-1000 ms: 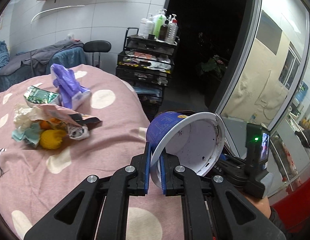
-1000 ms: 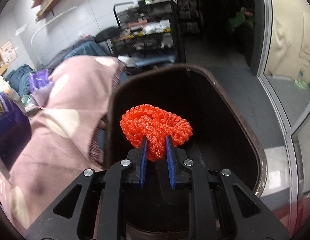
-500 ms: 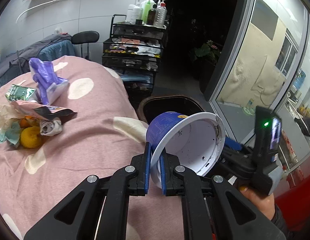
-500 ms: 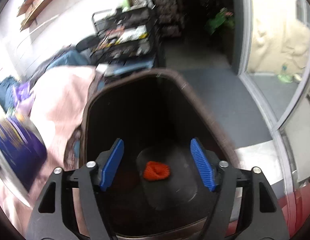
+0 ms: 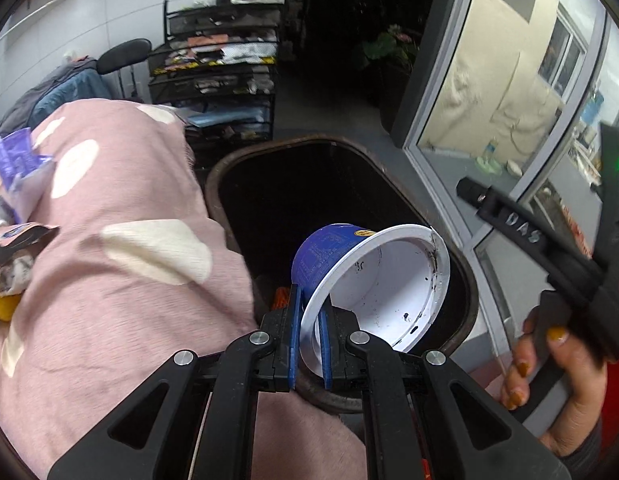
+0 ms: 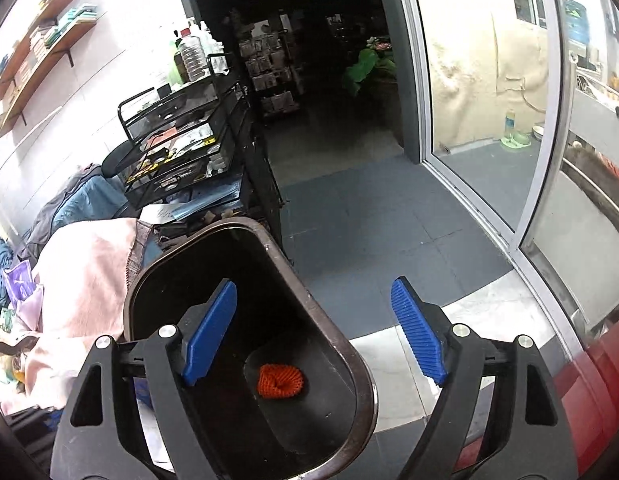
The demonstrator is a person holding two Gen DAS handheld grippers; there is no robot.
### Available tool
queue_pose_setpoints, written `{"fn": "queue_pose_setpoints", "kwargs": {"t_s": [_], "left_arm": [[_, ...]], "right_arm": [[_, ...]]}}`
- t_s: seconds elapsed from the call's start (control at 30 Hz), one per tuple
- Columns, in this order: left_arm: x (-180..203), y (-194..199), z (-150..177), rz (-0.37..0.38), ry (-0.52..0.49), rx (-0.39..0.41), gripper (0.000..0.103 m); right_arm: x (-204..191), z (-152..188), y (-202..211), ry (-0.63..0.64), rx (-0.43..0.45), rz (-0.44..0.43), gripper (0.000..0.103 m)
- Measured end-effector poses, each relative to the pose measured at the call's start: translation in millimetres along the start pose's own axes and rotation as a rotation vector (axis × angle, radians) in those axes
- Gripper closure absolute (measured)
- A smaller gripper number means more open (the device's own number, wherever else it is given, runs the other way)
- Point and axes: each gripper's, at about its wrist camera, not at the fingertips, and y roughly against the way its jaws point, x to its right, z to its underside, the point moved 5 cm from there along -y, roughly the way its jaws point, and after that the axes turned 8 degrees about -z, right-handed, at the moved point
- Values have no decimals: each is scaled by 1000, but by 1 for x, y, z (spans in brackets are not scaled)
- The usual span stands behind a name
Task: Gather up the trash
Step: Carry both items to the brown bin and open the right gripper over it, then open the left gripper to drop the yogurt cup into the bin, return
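- Presently, left tongs point(image 5: 309, 346) pinch the rim of a tilted blue-and-white cup point(image 5: 373, 280), held over the dark bin point(image 5: 217, 184).
- Right tongs point(image 6: 315, 328) opening, nothing between the pads.
- Orange mesh point(image 6: 279, 380) lies on the bin floor.
- Bin stands beside the pink-covered table point(image 5: 109, 300); other trash point(image 5: 9, 276) remains there.

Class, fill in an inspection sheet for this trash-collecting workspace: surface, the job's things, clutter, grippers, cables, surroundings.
Surface: pink spotted blanket, rumpled.
Job's things: dark bin beside the blanket; orange mesh ball lying at its bottom; blue cup tilted over the bin's opening.
Clutter: wrappers and a purple bag remain on the blanket.
Grippers: left gripper shut on the cup's rim; right gripper opening, nothing between its pads.
Cables: nothing seen.
Surroundings: black wire cart with bottles, wall shelves, glass door.
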Motion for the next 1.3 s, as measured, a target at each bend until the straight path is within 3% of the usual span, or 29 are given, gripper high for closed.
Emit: {"fn": "queue_pose_setpoints", "kwargs": {"t_s": [0.47, 0.57, 0.6, 0.63, 0.7, 0.97, 1.03, 1.3], "left_arm": [[14, -39, 2, -47, -62, -130, 93], [14, -40, 5, -45, -65, -141, 89], [15, -39, 5, -45, -65, -139, 83], [15, -38, 5, -45, -65, -133, 72], [14, -37, 3, -44, -60, -116, 62], [8, -16, 1, -26, -42, -45, 59], [3, -6, 2, -30, -34, -16, 51], [-40, 44, 14, -114, 21, 95, 40]], "right_arm": [[0, 1, 4, -13, 9, -7, 20], [1, 0, 3, -18, 9, -6, 20], [1, 0, 3, -18, 10, -6, 20], [1, 0, 3, -19, 11, -5, 20], [1, 0, 3, -20, 10, -7, 20], [0, 1, 3, -11, 11, -10, 19], [-3, 1, 3, -5, 8, -17, 18], [-30, 10, 5, 71, -5, -86, 17]]}}
